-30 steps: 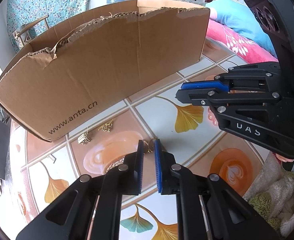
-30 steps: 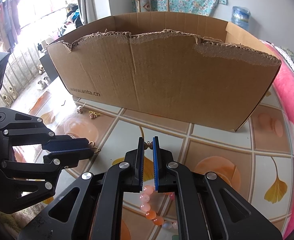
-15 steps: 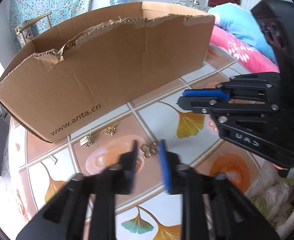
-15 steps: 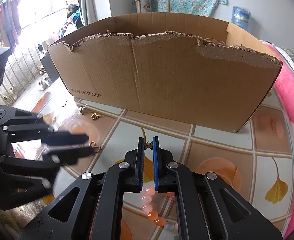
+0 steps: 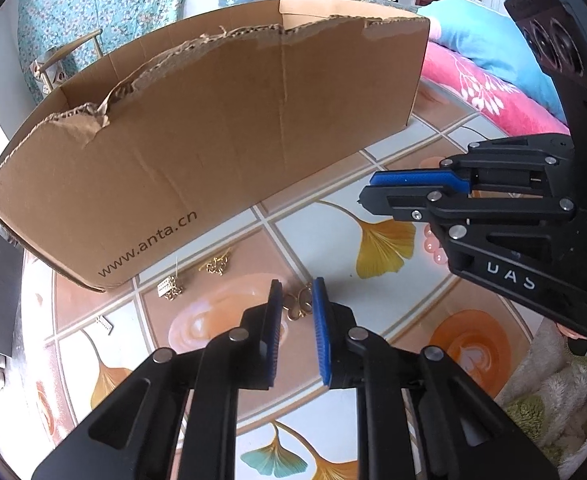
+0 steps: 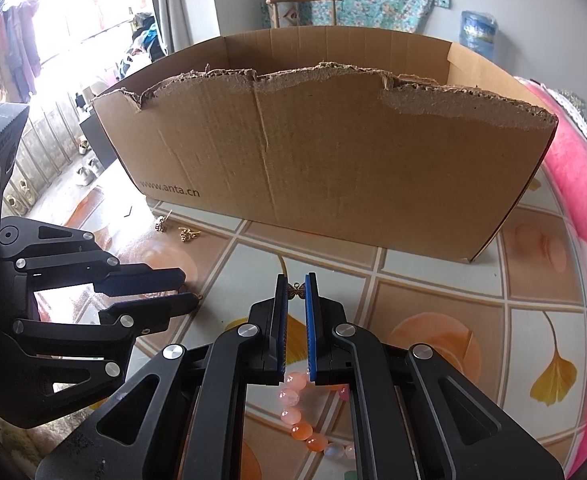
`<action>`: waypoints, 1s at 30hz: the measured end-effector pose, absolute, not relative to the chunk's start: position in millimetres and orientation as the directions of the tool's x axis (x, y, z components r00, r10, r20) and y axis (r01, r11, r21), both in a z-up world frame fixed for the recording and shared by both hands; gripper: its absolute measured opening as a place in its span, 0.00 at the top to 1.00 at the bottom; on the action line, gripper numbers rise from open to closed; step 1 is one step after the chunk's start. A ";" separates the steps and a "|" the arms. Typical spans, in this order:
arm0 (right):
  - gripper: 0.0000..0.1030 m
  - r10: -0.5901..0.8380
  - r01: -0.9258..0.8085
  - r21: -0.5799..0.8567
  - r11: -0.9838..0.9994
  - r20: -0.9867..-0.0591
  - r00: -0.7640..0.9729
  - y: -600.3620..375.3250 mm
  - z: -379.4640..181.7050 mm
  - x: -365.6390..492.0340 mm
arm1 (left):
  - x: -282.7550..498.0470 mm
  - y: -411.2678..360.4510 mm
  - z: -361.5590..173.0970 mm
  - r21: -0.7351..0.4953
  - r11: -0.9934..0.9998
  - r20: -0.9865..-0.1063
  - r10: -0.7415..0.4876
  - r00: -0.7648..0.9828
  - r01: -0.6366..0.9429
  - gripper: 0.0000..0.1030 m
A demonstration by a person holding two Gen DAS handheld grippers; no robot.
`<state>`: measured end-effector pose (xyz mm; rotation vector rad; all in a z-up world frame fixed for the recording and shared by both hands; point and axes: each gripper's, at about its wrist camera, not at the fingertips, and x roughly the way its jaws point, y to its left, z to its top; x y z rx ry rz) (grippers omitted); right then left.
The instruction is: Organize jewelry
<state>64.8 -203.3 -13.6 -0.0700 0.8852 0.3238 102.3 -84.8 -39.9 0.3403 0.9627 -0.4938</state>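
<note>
**Gold trinkets on a tiled tabletop, two grippers over them**

Gold is the colour of the small pieces scattered on the patterned table [image 5: 373, 184], which shows ginkgo leaves and orange swirls under a glossy surface. A large torn cardboard box [image 5: 221, 152], printed "www.anta.cn", stands on the table behind them.

The left gripper [image 5: 296, 300] has its blue-padded jaws apart, with a clear gap between them. A gold ring-shaped piece [image 5: 296, 305] lies on the table in that gap; whether the pads touch it cannot be told. Two more gold pieces sit near the box's front wall: a chain-like earring [image 5: 214, 265] and, just left of it, a charm with a pale square tag [image 5: 168, 289]. A small pale tag [image 5: 104, 322] lies further left, apart from them.

The right gripper [image 6: 295, 288] has its jaws drawn close, pinching a tiny butterfly-shaped gold charm [image 6: 295, 290] between the fingertips, above the table in front of the box. Beneath this gripper a pink bead bracelet [image 6: 293, 416] rests on the table. In the left wrist view the right gripper [image 5: 367, 190] comes in from the right, with a few pink beads showing just under it.
</note>
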 end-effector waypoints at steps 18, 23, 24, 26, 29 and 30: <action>0.94 0.248 -0.310 0.068 0.948 -0.769 0.589 -204.9 -13.9 66.3 | 101.0 -76.8 -39.8 0.035 0.837 -0.831 -0.280 0.481 0.547 1.00; 0.94 0.259 -0.314 0.080 0.946 -0.770 0.583 -205.6 -13.8 68.4 | 99.0 -65.5 -37.5 -0.029 0.840 -0.830 -0.322 0.456 0.542 1.00; 0.94 0.262 -0.313 0.086 0.946 -0.771 0.580 -206.3 -13.7 69.1 | 97.2 -62.6 -36.6 -0.038 0.839 -0.827 -0.332 0.455 0.543 1.00; 0.92 0.271 -0.316 0.095 0.944 -0.768 0.580 -208.6 -10.9 69.8 | 94.5 -59.9 -35.6 -0.050 0.840 -0.824 -0.341 0.453 0.541 1.00; 0.89 0.321 -0.348 0.129 0.928 -0.752 0.576 -211.0 -2.6 68.4 | 89.7 -55.6 -34.1 -0.063 0.838 -0.816 -0.356 0.455 0.543 1.00; 0.89 0.354 -0.366 0.159 0.917 -0.748 0.562 -211.6 -0.3 68.8 | 87.9 -54.7 -33.9 -0.065 0.836 -0.814 -0.361 0.456 0.545 1.00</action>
